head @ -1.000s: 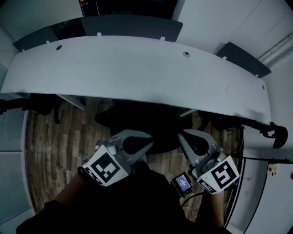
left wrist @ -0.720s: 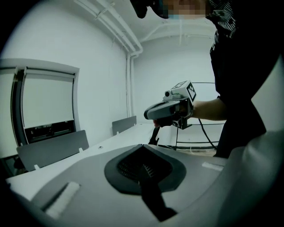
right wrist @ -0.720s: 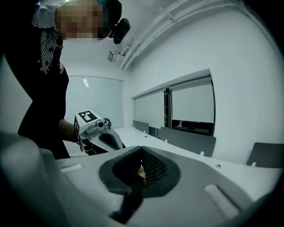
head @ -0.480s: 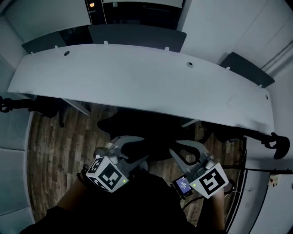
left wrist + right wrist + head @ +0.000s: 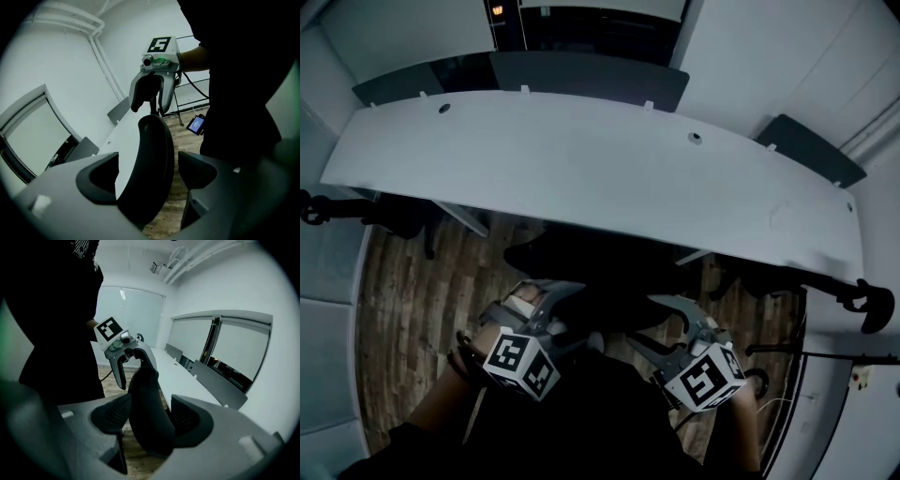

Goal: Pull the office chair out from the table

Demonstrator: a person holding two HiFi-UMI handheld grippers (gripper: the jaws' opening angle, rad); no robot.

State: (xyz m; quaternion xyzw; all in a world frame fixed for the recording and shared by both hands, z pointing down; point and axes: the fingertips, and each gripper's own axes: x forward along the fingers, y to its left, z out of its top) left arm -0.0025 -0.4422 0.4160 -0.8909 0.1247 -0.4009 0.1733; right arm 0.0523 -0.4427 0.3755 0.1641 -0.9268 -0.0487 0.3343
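left hand-held gripper (image 5: 149, 172), right hand-held gripper (image 5: 150, 414), jaws just opened astride chair back (image 5: 152, 136), gripper views only

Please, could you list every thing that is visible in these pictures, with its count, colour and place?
table: one, white, long and curved, across the head view.
partition panels: three, dark grey, along the table's far edge.
office chair: one, black, tucked at the table's near edge.
other chairs: two, black, partly seen at the table's ends.
floor: one, brown wood pattern, under the table.
small screen device: one, blue-lit, by the person's right side.
left gripper: one, grey; jaws just opened, office chair's back between them, unclamped.
right gripper: one, grey; likewise.
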